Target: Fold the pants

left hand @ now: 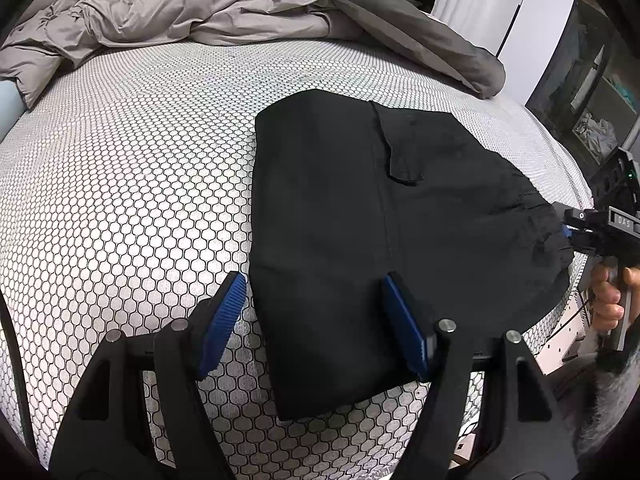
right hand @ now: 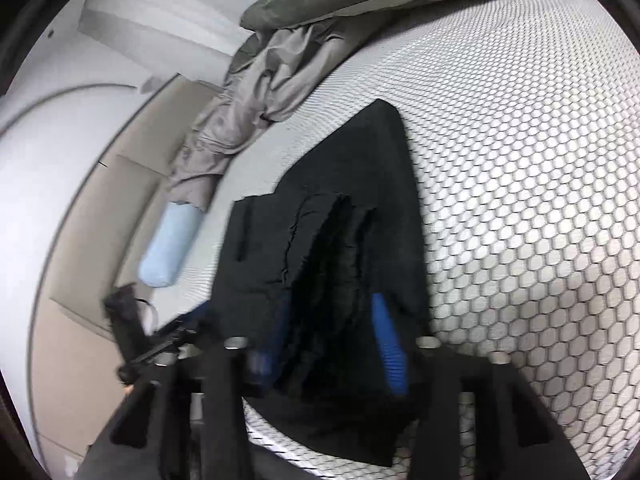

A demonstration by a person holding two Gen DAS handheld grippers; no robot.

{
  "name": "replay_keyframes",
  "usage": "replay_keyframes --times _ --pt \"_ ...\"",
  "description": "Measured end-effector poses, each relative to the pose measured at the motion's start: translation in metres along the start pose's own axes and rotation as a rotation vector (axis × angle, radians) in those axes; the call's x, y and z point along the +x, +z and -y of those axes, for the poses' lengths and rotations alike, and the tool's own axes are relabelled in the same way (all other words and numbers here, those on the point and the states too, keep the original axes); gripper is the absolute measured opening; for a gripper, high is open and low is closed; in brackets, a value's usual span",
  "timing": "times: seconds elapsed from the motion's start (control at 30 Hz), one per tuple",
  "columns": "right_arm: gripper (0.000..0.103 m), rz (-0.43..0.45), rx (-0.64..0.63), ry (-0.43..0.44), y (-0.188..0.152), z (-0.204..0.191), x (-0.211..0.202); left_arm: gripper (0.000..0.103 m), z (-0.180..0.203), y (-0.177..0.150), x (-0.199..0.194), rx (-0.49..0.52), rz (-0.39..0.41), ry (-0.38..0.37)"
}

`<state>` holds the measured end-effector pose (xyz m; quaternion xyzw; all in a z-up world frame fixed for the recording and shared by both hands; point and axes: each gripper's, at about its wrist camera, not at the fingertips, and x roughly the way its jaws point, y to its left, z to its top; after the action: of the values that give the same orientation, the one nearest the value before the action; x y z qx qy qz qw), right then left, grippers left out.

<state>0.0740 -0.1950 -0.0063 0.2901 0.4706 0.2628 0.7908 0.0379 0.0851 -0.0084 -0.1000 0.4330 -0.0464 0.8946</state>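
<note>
The black pants (left hand: 360,216) lie folded on the honeycomb-patterned mattress (left hand: 128,184). My left gripper (left hand: 312,284) is open, its blue pads astride the pants' near left edge, just above the fabric. My right gripper (left hand: 568,228) shows at the right edge of the left wrist view, at the gathered waistband. In the right wrist view the right gripper (right hand: 332,308) has its blue pads on either side of a bunched ridge of the pants (right hand: 344,184), with a gap still visible between pads and cloth.
A rumpled grey duvet (left hand: 168,12) is heaped along the far side of the mattress. A light blue pillow (right hand: 170,240) lies by the headboard. The mattress edge (left hand: 576,184) runs close on the right, with a dark shelf (left hand: 600,92) beyond.
</note>
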Motion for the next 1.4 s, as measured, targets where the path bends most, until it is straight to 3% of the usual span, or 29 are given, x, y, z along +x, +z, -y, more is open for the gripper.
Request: replay_keyframes --times 0.33,0.63,0.93,1.13,1.4 --pt "0.047 -0.072 0.078 0.156 0.012 0.0 0.03 0.068 -0.001 -0.003 -0.004 0.0 0.0 -0.001" --pt "0.048 -0.141 0.122 0.188 0.004 0.013 0.022 0.069 0.0 -0.002 -0.004 0.003 -0.001 0.009" --pt "0.055 -0.132 0.118 0.27 0.004 0.003 0.016 0.069 0.004 0.001 0.003 0.004 -0.006 0.009" --pt "0.056 -0.135 0.111 0.22 0.001 0.002 0.022 0.07 0.004 0.003 0.004 0.007 -0.006 0.013" --pt "0.056 -0.12 0.023 0.237 0.001 -0.021 0.014 0.07 0.003 0.002 0.005 0.01 -0.007 0.009"
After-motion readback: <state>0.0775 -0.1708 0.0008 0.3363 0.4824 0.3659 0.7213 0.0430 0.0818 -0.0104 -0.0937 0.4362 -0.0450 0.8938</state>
